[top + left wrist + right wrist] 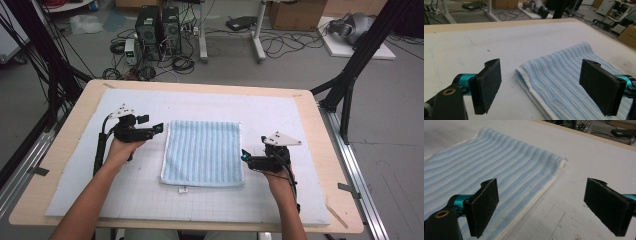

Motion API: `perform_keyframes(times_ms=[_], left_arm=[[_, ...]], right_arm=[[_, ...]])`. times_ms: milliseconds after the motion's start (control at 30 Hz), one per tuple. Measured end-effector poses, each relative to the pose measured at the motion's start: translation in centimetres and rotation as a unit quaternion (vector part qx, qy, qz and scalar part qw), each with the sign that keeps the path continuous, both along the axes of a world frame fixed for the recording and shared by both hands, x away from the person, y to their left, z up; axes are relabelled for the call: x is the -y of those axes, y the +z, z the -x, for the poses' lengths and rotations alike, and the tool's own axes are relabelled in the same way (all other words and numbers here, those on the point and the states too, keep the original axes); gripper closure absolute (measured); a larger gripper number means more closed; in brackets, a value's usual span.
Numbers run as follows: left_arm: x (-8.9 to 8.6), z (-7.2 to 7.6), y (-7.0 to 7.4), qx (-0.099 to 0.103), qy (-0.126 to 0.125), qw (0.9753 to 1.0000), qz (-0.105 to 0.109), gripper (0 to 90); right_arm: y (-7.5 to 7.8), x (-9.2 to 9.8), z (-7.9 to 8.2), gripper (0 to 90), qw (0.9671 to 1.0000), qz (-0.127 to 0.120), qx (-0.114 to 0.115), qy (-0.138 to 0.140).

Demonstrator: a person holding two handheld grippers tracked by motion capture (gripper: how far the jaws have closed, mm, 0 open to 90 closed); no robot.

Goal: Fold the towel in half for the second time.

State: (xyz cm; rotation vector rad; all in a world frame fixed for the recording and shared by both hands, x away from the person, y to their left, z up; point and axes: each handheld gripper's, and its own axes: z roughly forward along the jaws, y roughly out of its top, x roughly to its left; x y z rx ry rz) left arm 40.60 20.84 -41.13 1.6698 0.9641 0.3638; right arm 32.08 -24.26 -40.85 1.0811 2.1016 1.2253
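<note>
Forearms enter from the bottom edge of the high view, two of them, each hand gripping one claw. The left claw (159, 127) sits left of centre in the frame, its hand angled up and to the right so the tips point at the upper left corner of the towel (203, 152). The right claw (244, 154) sits right of centre and lower, its hand pointing left toward the towel's right edge near the lower corner. Both claws are spread wide with nothing between the jaws: in the left gripper view the two black pads stand far apart at lower left and lower right, with the folded corner of the towel (564, 85) lying between and below them; in the right gripper view the pads frame the towel's cream-hemmed edge (499, 177) and a strip of bare mat.

One towel lies flat at the middle of the frame, light blue with ribbed stripes, folded to a near square. A small white tag (183, 189) sticks out at its lower edge; any print on it is too small to read. It rests on a white mat (280, 107) with a faint grid, which covers one pale wooden worktop (327, 150).

Beyond the worktop, at the upper left, two black computer towers (159, 25) stand on the floor among cables; no lettering there is legible.
</note>
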Motion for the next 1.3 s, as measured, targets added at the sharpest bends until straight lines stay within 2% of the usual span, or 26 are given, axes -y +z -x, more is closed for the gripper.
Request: perform_keyframes(times_ms=[67,167,200,267,400,500,667,867,933,967,1033,1167,1233,1300], left_arm=[[0.3,-0.8,0.0,-0.015,-0.009,0.9998,-0.01,21.2],[1.1,-1.9,-0.2,-0.02,-0.016,0.9993,-0.026,23.3],[1.4,-2.3,-0.3,-0.021,-0.018,0.9989,-0.037,23.6],[2.1,-3.3,-0.6,-0.028,-0.008,0.9978,-0.06,24.2],[3.2,-4.9,-1.4,-0.042,-0.009,0.9958,-0.081,27.3],[3.8,-5.6,-2.0,-0.044,-0.028,0.9934,-0.102,32.2],[4.2,-6.2,-2.7,-0.036,-0.039,0.9894,-0.135,46.9],[4.9,-6.5,-3.8,-0.057,-0.063,0.9831,-0.162,58.9],[4.8,-6.6,-3.9,-0.06,-0.06,0.9842,-0.156,63.8],[4.8,-6.6,-3.8,-0.061,-0.062,0.9843,-0.154,72.4],[4.8,-6.6,-3.7,-0.047,-0.057,0.9839,-0.163,84.8],[4.8,-6.6,-3.7,-0.041,-0.047,0.9865,-0.151,86.2],[4.8,-6.6,-3.7,-0.043,-0.049,0.9863,-0.152,86.2],[4.7,-6.6,-3.7,-0.045,-0.049,0.9869,-0.147,86.1]], right_arm=[[0.0,-0.1,0.1,11.8,1.0,0.004,0.0,0.003],[0.0,-0.3,0.1,11.8,1.0,0.004,-0.001,0.009],[0.0,-0.4,0.2,11.8,1.0,0.003,-0.004,0.009],[0.0,-0.4,0.1,11.8,0.9999,0.002,-0.005,0.012],[-0.1,-0.5,0.1,11.8,0.9999,0.004,-0.005,0.015],[-0.1,-0.5,0.1,11.8,0.9999,0.003,-0.007,0.014],[-0.2,-0.5,0.3,11.8,0.9998,0.002,-0.008,0.017],[-0.4,-0.7,0.2,11.8,0.9997,0.007,-0.015,0.018],[-0.5,-0.7,0.0,11.8,0.9997,0.005,-0.018,0.019],[-0.5,-0.7,-0.1,11.8,0.9997,0.008,-0.016,0.019],[-0.6,-0.9,-0.4,11.9,0.9996,0.007,-0.02,0.02],[-1.0,-1.4,-2.4,11.8,0.9992,0.014,-0.033,0.019],[-1.3,-1.6,-4.0,11.8,0.9988,0.009,-0.043,0.022],[-1.4,-1.9,-5.7,11.8,0.9983,0.013,-0.053,0.019]])
